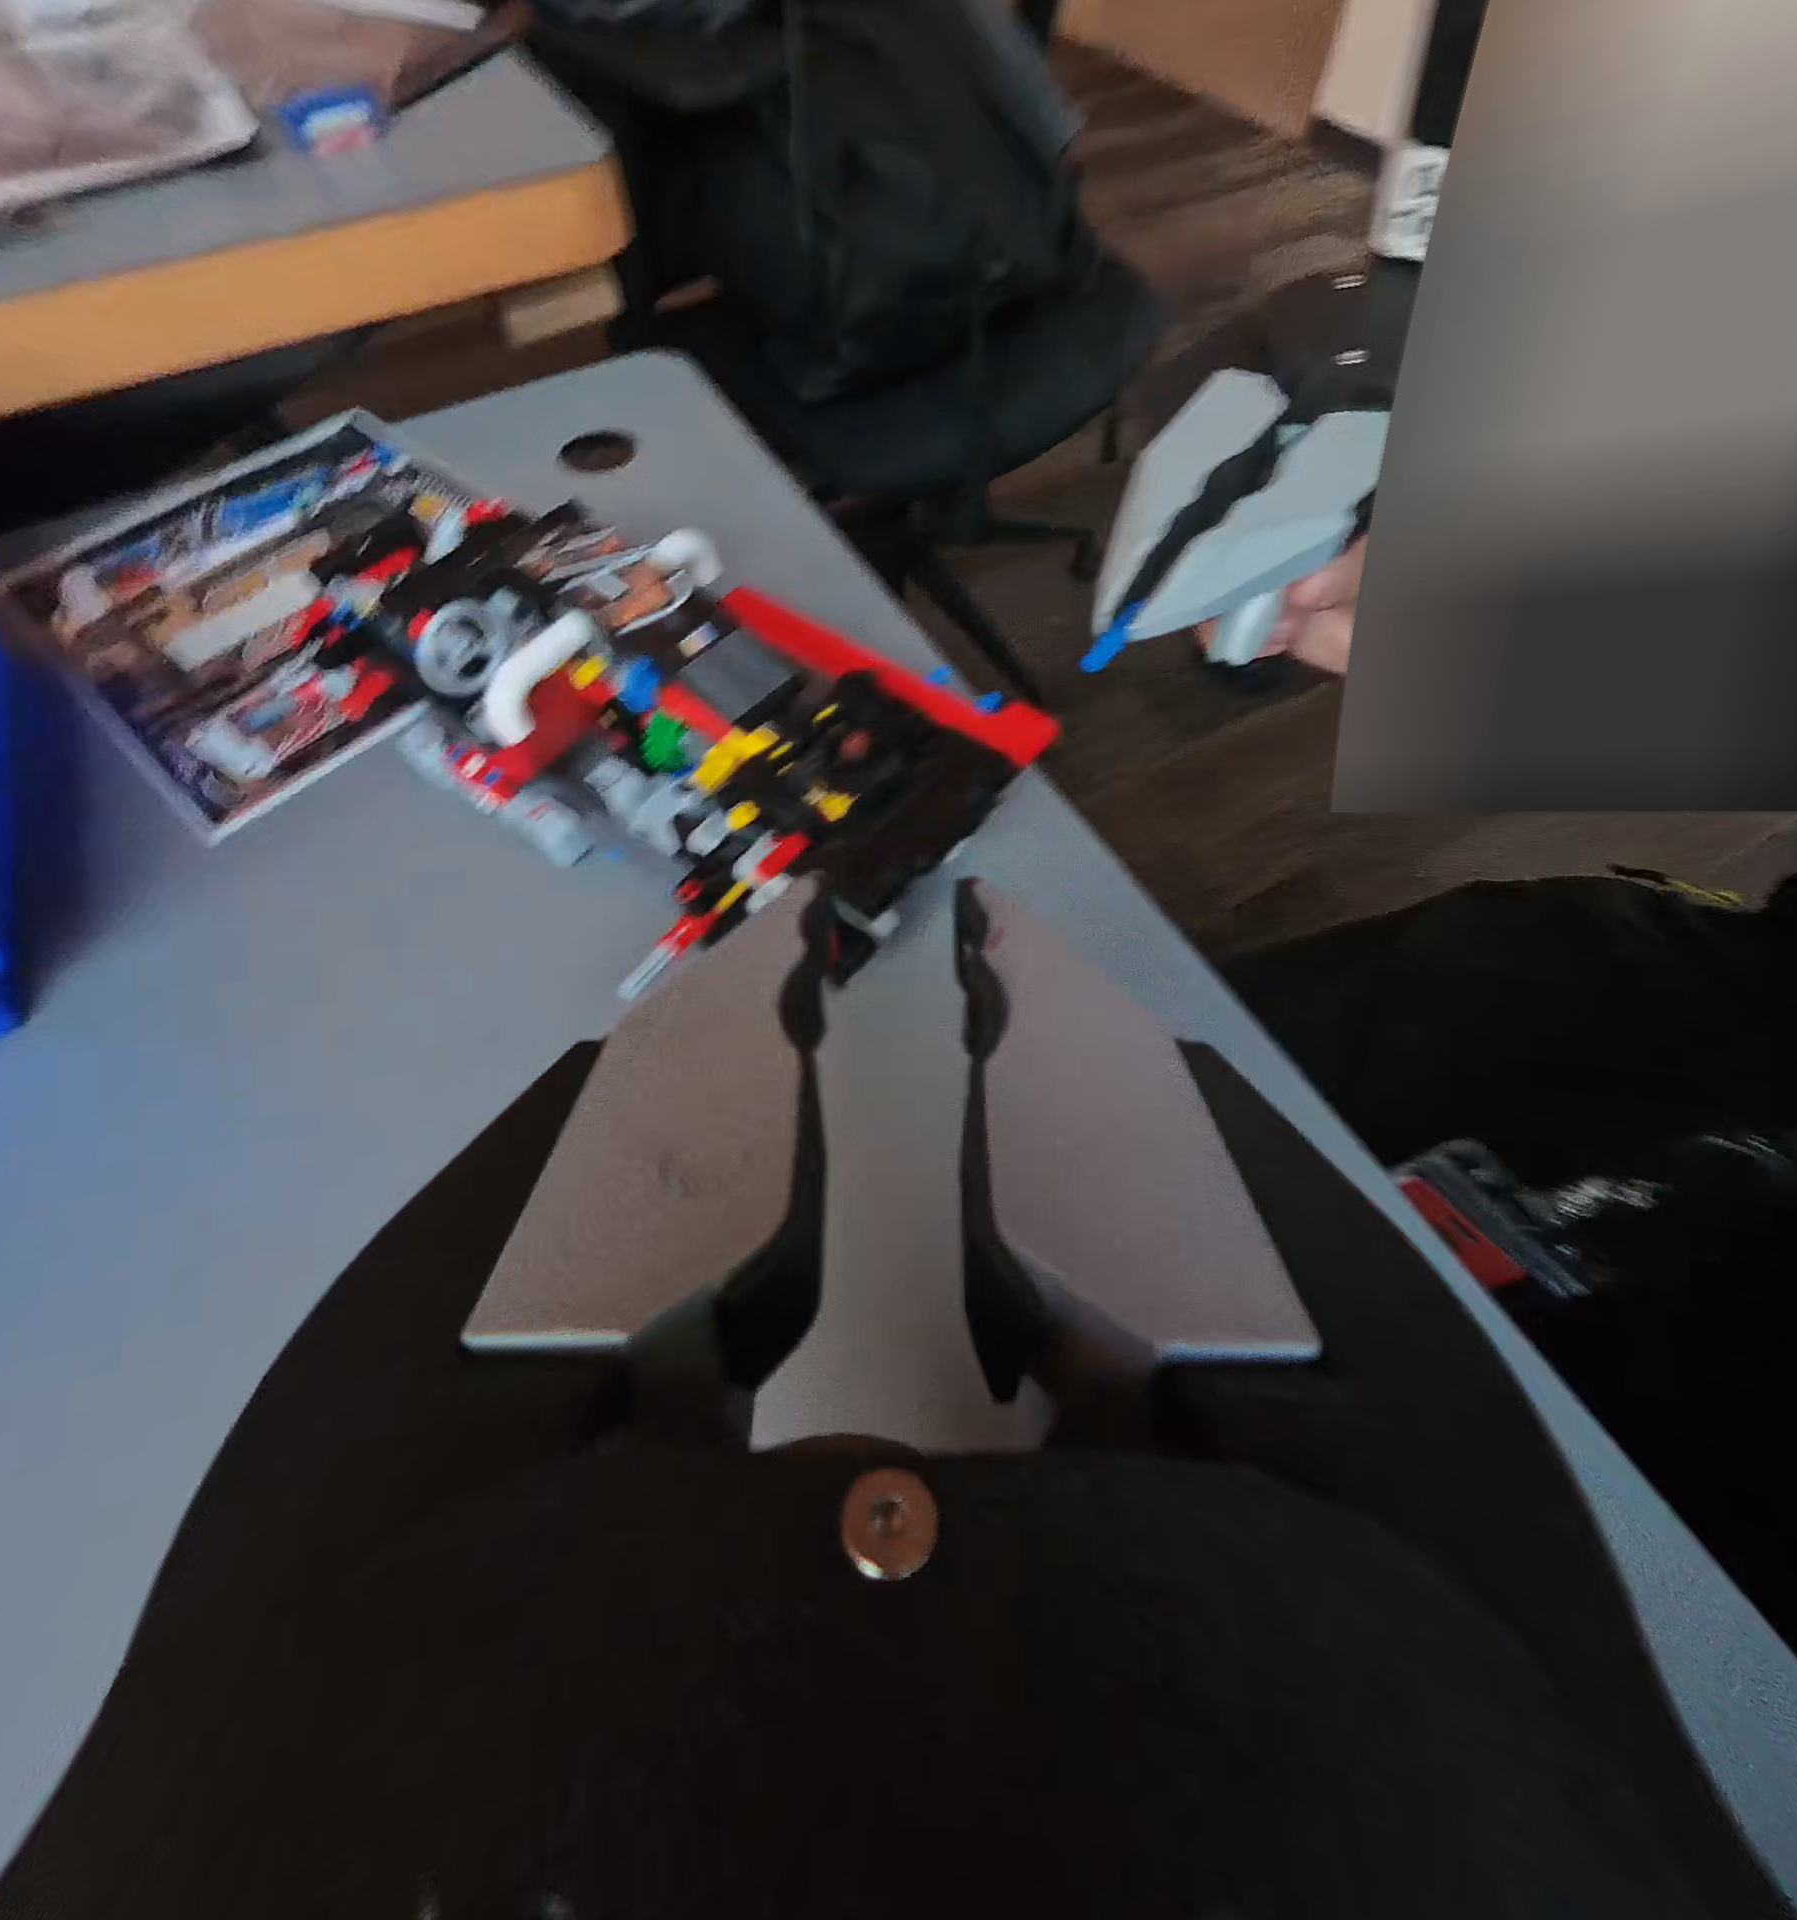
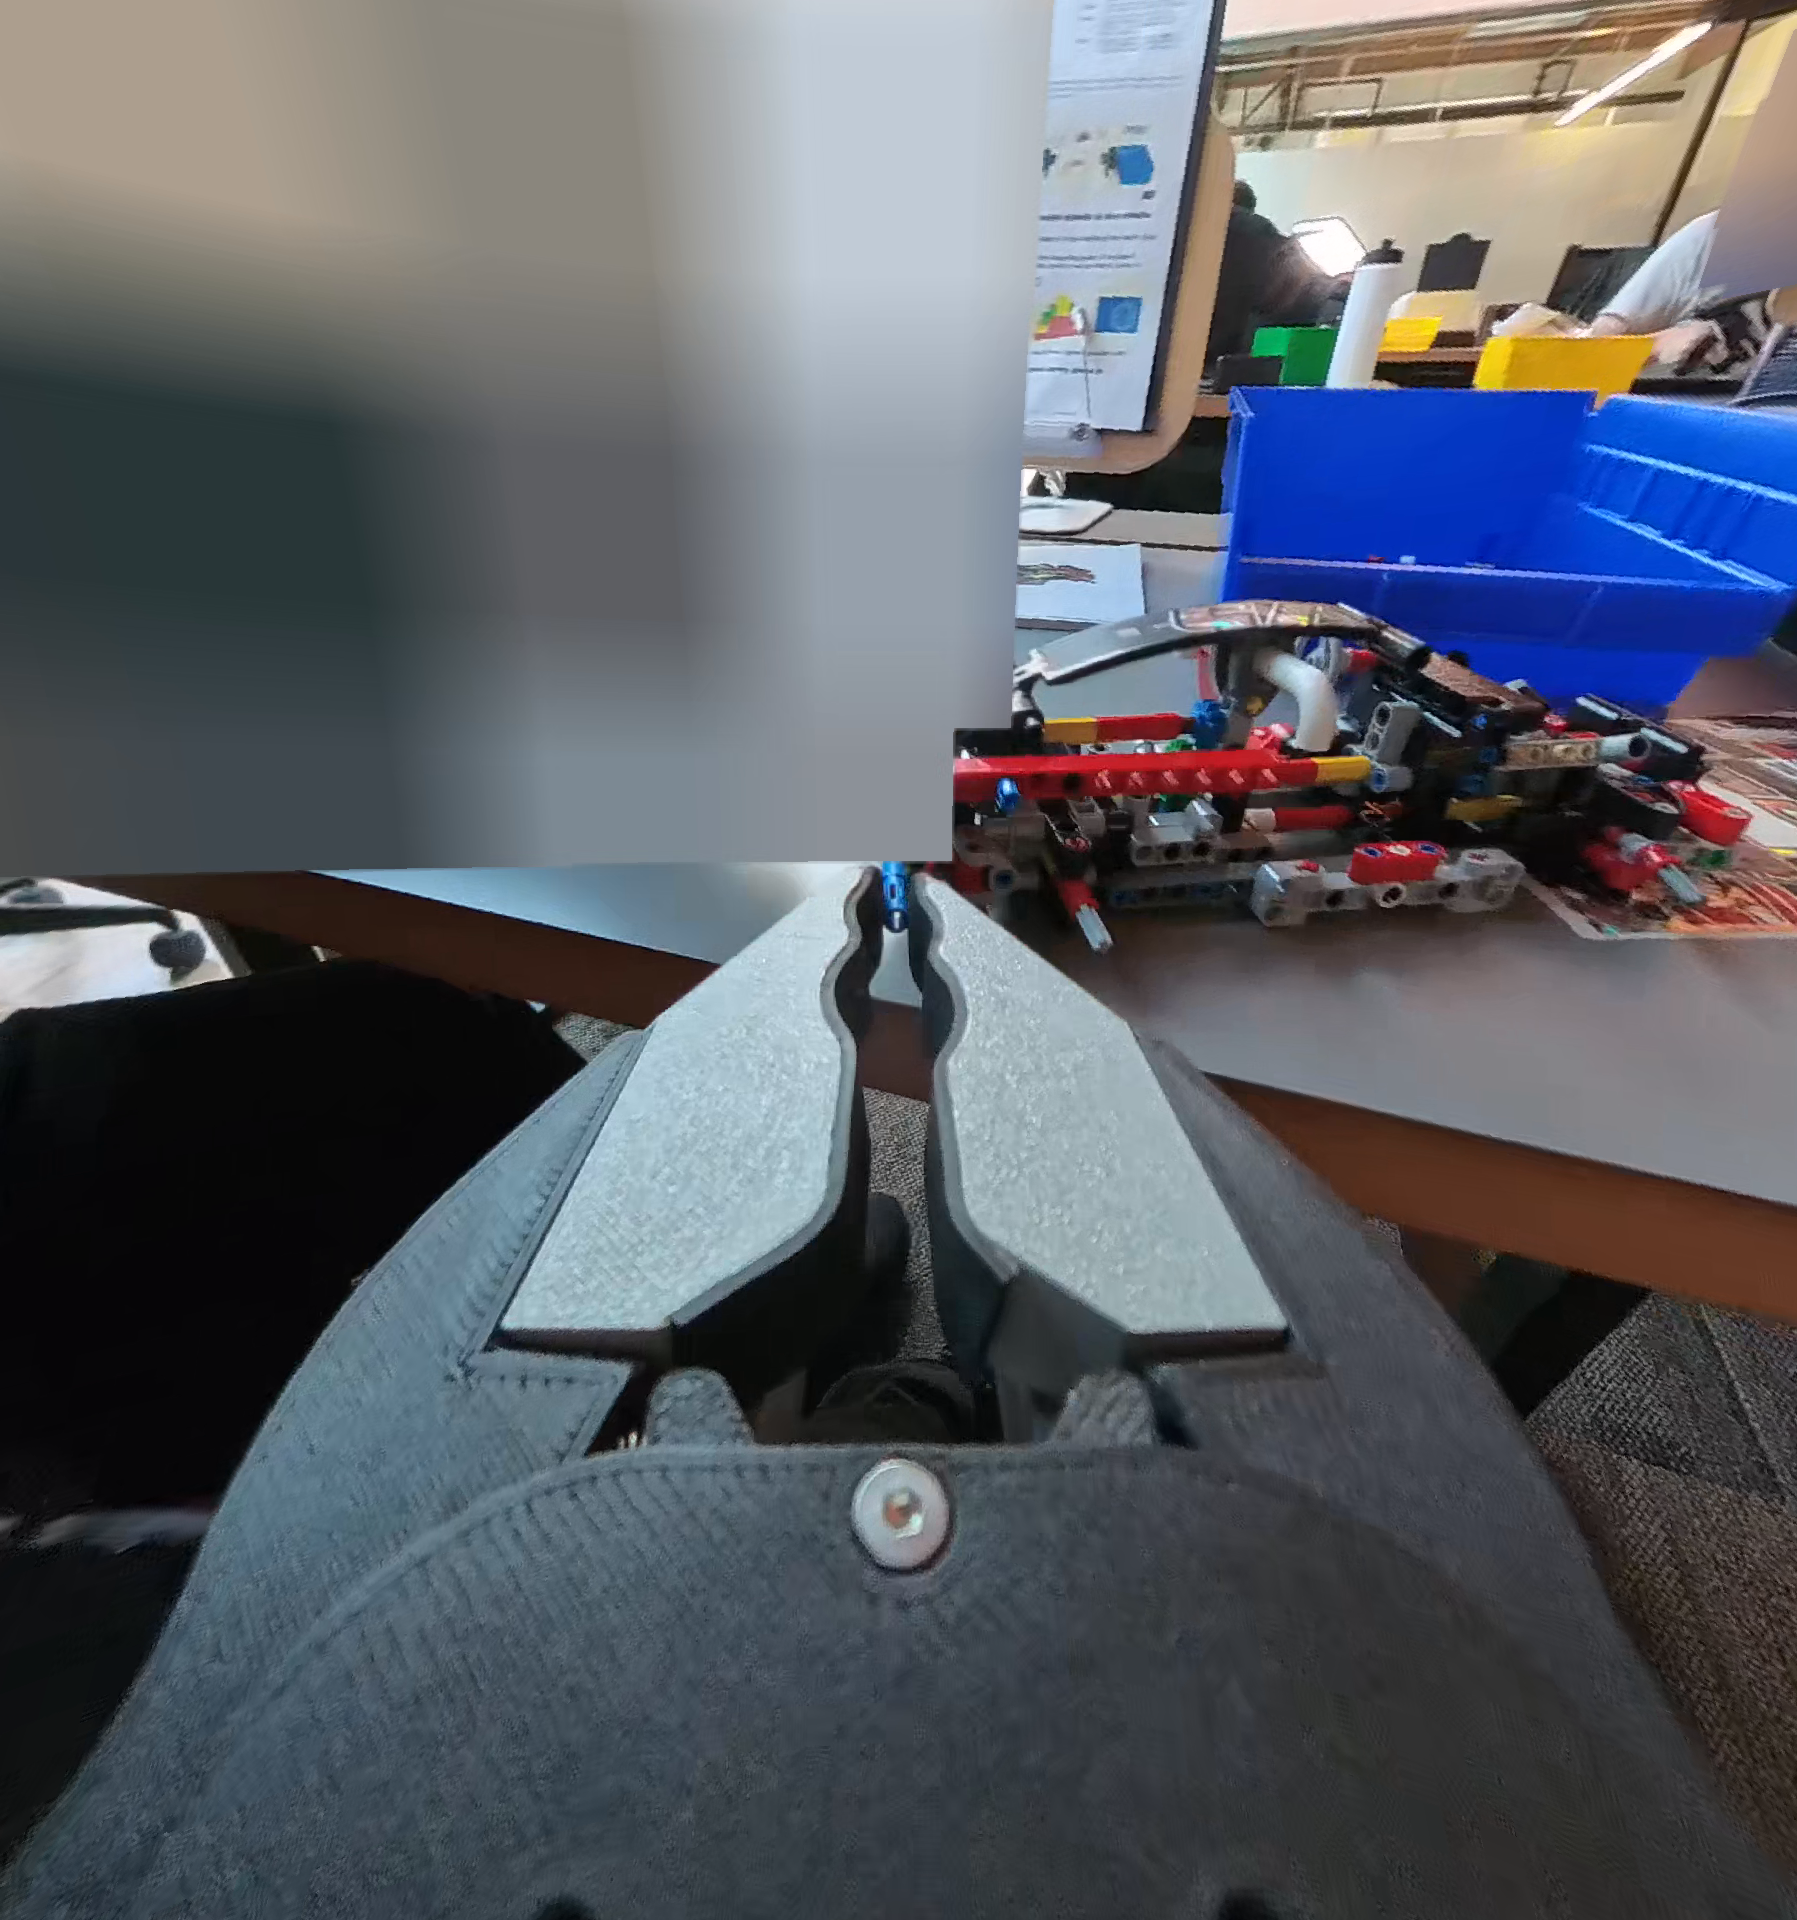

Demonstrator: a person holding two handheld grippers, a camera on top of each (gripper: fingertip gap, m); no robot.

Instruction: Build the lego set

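The brick-built car chassis (image 2: 1289,800) lies on the grey bench (image 2: 1393,1039), its far end over an open instruction booklet (image 1: 219,613), a blue bin (image 2: 1496,530) beyond it. The right gripper (image 2: 896,904), near the bench's edge, pinches a small blue pin (image 2: 894,894) between its tips; the pin is not yet on the model. The left gripper (image 1: 889,914) stands spread, holding nothing, its left fingertip at the chassis's near end.
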